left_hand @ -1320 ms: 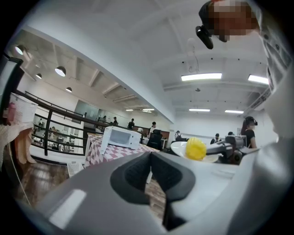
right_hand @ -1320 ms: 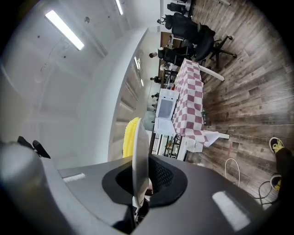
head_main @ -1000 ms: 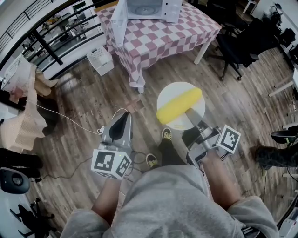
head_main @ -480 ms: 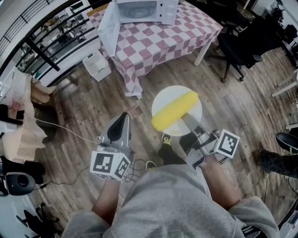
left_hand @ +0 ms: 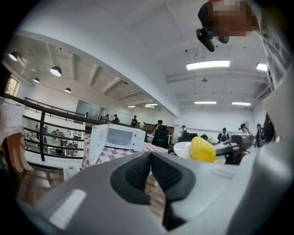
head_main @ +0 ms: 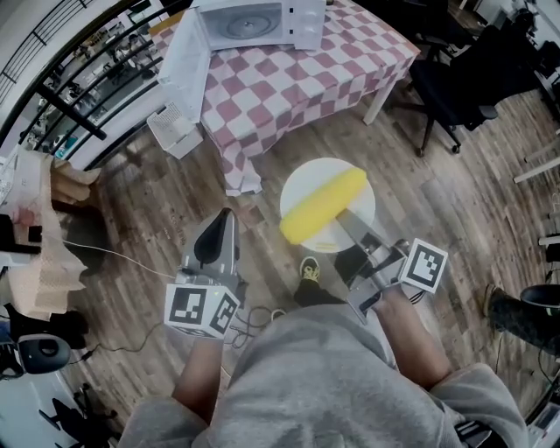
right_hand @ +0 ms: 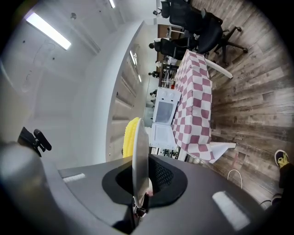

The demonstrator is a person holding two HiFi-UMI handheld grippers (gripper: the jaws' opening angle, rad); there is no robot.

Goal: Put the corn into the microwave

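The corn [head_main: 322, 205] is borne on a white plate [head_main: 306, 175], clamped at its rim by the right gripper [head_main: 343, 219], well short of the open microwave [head_main: 249, 19] on the checked table [head_main: 289, 79], while the left gripper [head_main: 219, 229] is closed on nothing.

Corn [head_main: 324, 206] on plate [head_main: 305, 178] between right tongs [head_main: 349, 229]; left tongs [head_main: 222, 220] to its left; microwave [head_main: 254, 22] on worktop [head_main: 297, 79] ahead, beyond both.
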